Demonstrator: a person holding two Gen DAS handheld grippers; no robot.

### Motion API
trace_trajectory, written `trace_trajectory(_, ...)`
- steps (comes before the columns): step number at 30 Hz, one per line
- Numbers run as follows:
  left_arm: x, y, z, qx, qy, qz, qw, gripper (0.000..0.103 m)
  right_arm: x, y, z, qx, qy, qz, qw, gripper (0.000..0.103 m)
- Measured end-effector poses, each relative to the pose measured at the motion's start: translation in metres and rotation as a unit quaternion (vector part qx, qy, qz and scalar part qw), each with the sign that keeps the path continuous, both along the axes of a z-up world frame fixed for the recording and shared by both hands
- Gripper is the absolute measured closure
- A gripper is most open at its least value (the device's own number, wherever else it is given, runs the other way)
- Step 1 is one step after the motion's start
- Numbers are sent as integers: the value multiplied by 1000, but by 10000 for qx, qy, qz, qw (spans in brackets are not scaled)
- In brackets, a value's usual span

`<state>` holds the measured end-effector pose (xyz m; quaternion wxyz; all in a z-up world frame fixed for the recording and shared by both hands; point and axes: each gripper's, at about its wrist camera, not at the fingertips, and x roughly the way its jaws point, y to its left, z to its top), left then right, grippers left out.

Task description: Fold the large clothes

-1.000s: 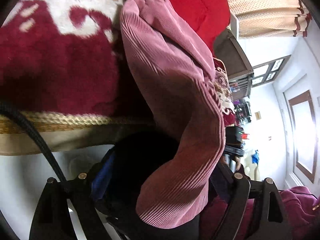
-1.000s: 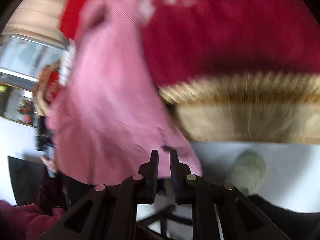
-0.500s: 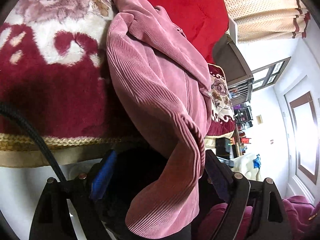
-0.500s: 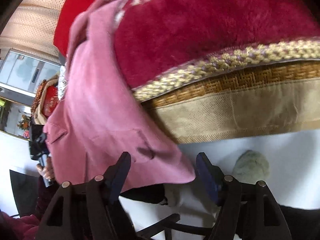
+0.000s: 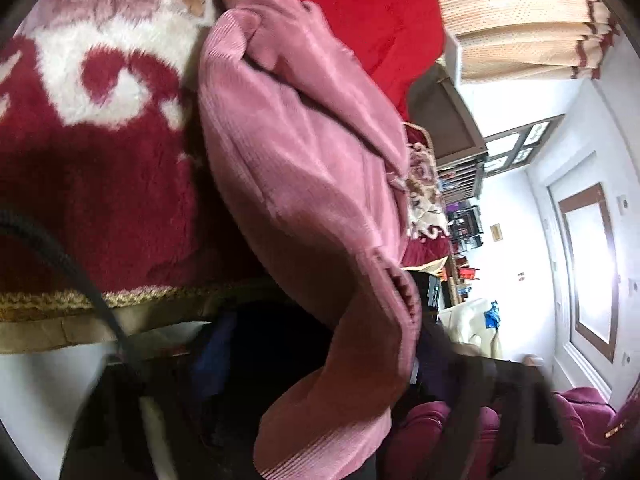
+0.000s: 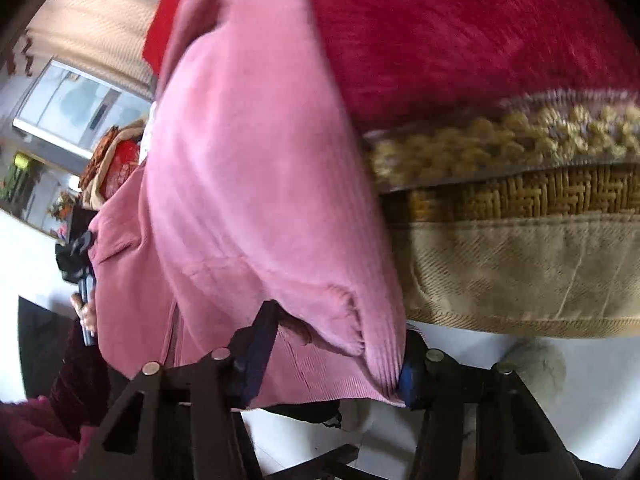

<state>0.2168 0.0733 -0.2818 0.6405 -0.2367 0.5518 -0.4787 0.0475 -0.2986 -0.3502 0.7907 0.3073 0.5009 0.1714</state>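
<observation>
A pink corduroy jacket lies on the bed and hangs over its edge. In the left wrist view its sleeve with the ribbed cuff droops between the blurred fingers of my left gripper, whose jaws are closing around it. In the right wrist view the jacket hangs down the bed's side. Its lower hem sits between the blue pads of my right gripper, whose jaws are also closing. The pads do not clearly pinch the cloth in either view.
A dark red plush blanket with white flowers and a gold braid edge covers the bed, over a woven mat and tan mattress side. White floor below holds a fuzzy grey-green thing. Maroon clothes lie at lower right.
The right gripper went from shut to wide open, came down to the jacket's hem, and its jaws now narrow around it. The left jaws have narrowed around the hanging sleeve.
</observation>
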Motion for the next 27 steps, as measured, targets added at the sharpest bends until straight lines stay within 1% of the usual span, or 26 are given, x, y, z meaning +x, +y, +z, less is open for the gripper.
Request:
trace_trajectory(1,0,0,1,-26,-13,-16,10000,60,-2,2,6,63,-40,55,10000,65)
trace_trajectory(2,0,0,3,-20,-35,-12,10000,62,-3,4,13,94,-100,107,9998,66)
trace_trajectory(4,-1,-3,7,27,-137,-49,9999,63,-9,11,32,-5,-316,204,9993,66)
trace_trajectory(6,-2,-4,10,98,-182,-96,9997,63,-12,16,44,87,-361,357,9987,66)
trace_trajectory(7,-3,-4,10,152,-180,-107,9997,62,-16,21,49,46,-328,509,9982,66)
trace_trajectory(8,-2,-4,10,187,-162,-105,9996,56,-16,26,41,-11,-309,637,9975,69)
trace_trajectory(9,-1,-3,9,240,-131,-98,9996,49,-18,30,45,-82,-314,766,9965,69)
trace_trajectory(10,0,2,6,354,-110,-78,9993,30,-18,34,48,-112,-266,876,9957,69)
trace_trajectory(11,-1,3,4,445,-102,-66,9989,23,-17,37,48,-87,-184,931,9955,69)
trace_trajectory(12,-1,3,2,502,-70,-75,9987,23,-15,40,47,-35,-105,978,9951,69)
trace_trajectory(13,-2,4,1,479,-33,-78,9988,23,-14,42,46,-22,-82,984,9951,69)
trace_trajectory(14,-3,4,0,414,-14,-74,9991,23,-11,42,48,59,-91,944,9955,69)
trace_trajectory(15,-4,6,0,327,-28,-75,9994,23,-7,41,47,262,-79,888,9957,69)
trace_trajectory(16,-5,5,2,239,-89,-57,9997,24,-8,35,39,385,-59,839,9957,68)
trace_trajectory(17,-6,4,5,203,-147,-28,9997,30,-5,34,38,411,-80,774,9961,68)
trace_trajectory(18,-7,2,8,160,-195,-15,9997,40,-3,36,40,383,-167,762,9962,70)
trace_trajectory(19,-6,0,10,159,-194,-51,9997,68,-2,38,46,357,-295,797,9957,71)
trace_trajectory(20,-6,-3,11,185,-187,-92,9996,82,-2,42,54,288,-464,822,9951,79)
trace_trajectory(21,-6,-6,13,216,-228,-121,9994,84,-3,38,64,183,-631,827,9944,82)
trace_trajectory(23,-7,-9,24,199,-446,-55,9988,95,-5,35,85,122,-942,770,9925,86)
trace_trajectory(26,-3,-4,48,-123,-762,195,9968,95,4,30,119,133,-1390,517,9889,91)
trace_trajectory(27,0,-2,53,-162,-812,244,9963,95,9,25,131,149,-1531,413,9872,91)
